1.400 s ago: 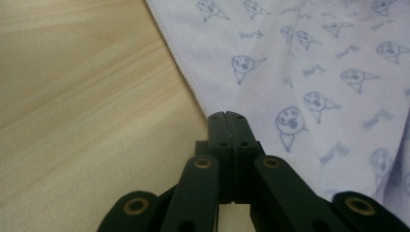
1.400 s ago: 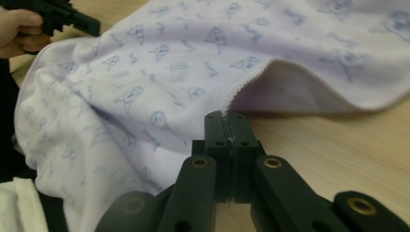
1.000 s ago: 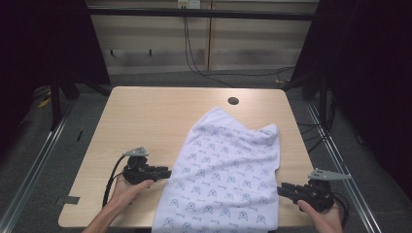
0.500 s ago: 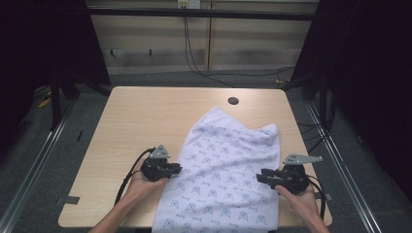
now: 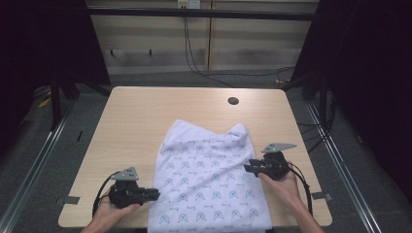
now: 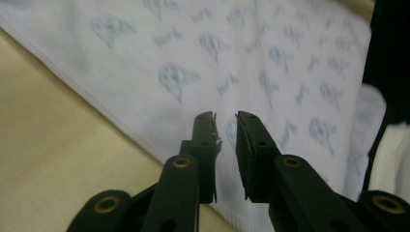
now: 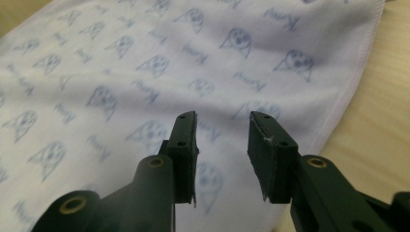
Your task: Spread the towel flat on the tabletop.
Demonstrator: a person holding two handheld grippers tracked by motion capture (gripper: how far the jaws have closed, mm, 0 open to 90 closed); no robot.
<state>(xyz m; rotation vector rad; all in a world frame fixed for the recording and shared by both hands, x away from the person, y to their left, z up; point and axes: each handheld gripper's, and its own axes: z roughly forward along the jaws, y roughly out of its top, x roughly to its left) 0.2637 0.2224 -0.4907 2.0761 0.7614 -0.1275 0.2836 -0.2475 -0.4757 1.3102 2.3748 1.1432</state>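
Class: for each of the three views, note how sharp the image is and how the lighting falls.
High view: table evenly lit, surroundings dark, cloth print fairly sharp. Left gripper view: cloth print soft and smeared. Right gripper view: print clearer, softening toward the top.

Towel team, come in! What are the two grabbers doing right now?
Left gripper open at the printed towel left edge, jaws just opening, nothing between them. Right gripper open over its right edge. Towel flat on table, near end overhanging. Nothing in the way.
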